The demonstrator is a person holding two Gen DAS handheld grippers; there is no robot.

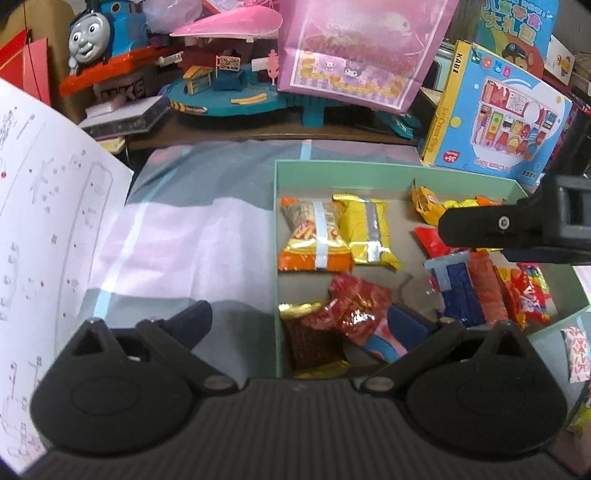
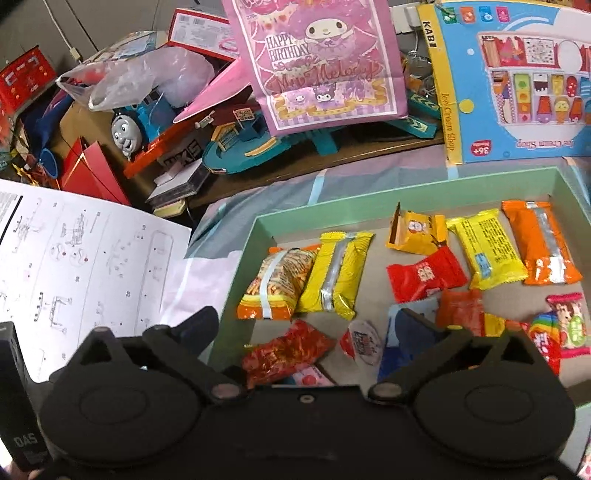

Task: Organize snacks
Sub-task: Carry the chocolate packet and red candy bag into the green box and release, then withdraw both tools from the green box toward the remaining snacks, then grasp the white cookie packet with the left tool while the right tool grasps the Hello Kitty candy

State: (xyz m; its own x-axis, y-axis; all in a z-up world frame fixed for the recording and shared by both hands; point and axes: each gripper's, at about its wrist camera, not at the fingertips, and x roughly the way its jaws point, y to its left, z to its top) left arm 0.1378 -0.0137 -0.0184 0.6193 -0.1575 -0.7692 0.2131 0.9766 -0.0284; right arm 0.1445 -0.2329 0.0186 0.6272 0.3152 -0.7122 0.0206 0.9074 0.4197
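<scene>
Black left gripper (image 1: 300,325) lowest in its own view, fingers spread wide apart, nothing between them. One finger (image 1: 192,319) above striped bedding (image 1: 192,236), the other finger (image 1: 408,326) inside shallow mint-green cardboard box (image 1: 373,171), over the near wrappers. Black right gripper (image 2: 312,328) likewise released, clasping nothing; its left finger (image 2: 201,325) outside the box rim, its right finger (image 2: 415,326) over a blue packet (image 2: 393,354).

Snacks all inside the green box: orange see-through bag of sticks (image 2: 275,286) just beside yellow foil pack (image 2: 338,275), touching along the sides; crumpled red foil packet (image 2: 286,350) nearer the camera; small round jelly cup (image 2: 360,341) next to it; small red square sachet (image 2: 424,277), second yellow pack (image 2: 485,247) and orange foil pack (image 2: 541,242) further right.

White instruction sheet (image 2: 85,258) left of the box. Behind: blue toy train with grey face (image 1: 98,33), pink gift bag (image 2: 321,62), blue ice cream shop toy box (image 1: 495,110).
</scene>
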